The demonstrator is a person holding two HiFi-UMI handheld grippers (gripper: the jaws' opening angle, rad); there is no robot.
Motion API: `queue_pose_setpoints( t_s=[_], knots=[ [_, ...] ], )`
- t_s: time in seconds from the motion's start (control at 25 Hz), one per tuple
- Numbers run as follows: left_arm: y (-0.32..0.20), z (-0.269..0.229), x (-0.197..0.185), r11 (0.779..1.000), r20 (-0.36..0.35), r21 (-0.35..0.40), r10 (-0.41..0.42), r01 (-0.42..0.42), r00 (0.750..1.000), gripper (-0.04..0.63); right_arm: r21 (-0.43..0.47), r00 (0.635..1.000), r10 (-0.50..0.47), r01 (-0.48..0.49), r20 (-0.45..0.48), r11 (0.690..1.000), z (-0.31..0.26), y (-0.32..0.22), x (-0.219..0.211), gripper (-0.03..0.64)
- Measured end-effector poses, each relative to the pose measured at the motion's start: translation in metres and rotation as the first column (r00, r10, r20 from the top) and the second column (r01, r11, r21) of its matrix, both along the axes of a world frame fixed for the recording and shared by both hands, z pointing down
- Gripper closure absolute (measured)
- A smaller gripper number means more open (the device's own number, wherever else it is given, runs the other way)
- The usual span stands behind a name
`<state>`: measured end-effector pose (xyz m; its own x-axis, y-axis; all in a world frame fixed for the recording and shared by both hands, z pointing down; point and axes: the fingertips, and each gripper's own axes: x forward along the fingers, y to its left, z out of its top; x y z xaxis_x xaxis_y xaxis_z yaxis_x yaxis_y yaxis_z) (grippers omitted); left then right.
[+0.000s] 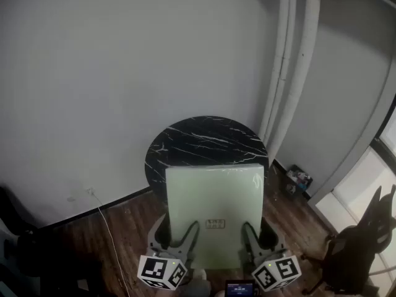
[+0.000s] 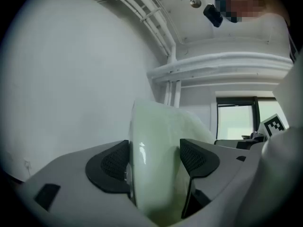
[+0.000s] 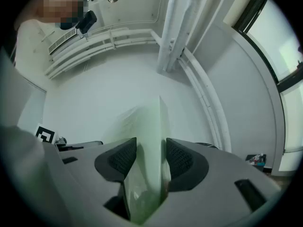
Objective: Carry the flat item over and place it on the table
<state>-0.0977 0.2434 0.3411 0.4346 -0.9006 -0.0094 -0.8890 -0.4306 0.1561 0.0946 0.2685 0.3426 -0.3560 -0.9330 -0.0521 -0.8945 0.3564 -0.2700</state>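
Wall (image 1: 93, 73) fills most of the head view, plain and white, with pale pipes (image 1: 291, 60) running up it on the right. A brown wood floor (image 1: 124, 228) lies below. Next in size is the round black table (image 1: 204, 135), with thin white lines on its top, standing close to the wall. The flat item (image 1: 213, 197), a pale green square board, is held up in front of the person and lies about level. Its far edge reaches over the near side of the table and hides that part of the top, while its near edge hangs out over the floor. I cannot tell if the far edge touches the table top or floats just above it. The left gripper (image 1: 187, 232) is closed on the near edge at the left, with one pad pressed on each face of the board. The right gripper (image 1: 250, 232) is clamped on the same edge at the right in the same way. A tiny label (image 1: 215, 223) sits on the board between them. So I think the carrying is almost done, because the board is at the table. What is left is to bring it further over the top, set it down flat, and let both grippers open and pull away.
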Motion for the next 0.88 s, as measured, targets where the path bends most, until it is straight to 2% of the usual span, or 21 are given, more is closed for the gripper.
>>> queue_pose_setpoints(
  t_s=[0.36, 0.88],
  knots=[
    [0.033, -0.024, 0.010, 0.999, 0.008, 0.031, 0.020, -0.021, 1.000, 0.247, 0.025, 1.000, 0.003, -0.003, 0.012, 1.000, -0.024, 0.036, 0.009, 0.425],
    [0.035, -0.021, 0.016, 1.000, 0.010, 0.017, -0.006, 0.005, 1.000, 0.249, 0.007, 0.999, -0.033, 0.032, 0.034, 0.999, -0.019, 0.033, 0.016, 0.425]
  ],
)
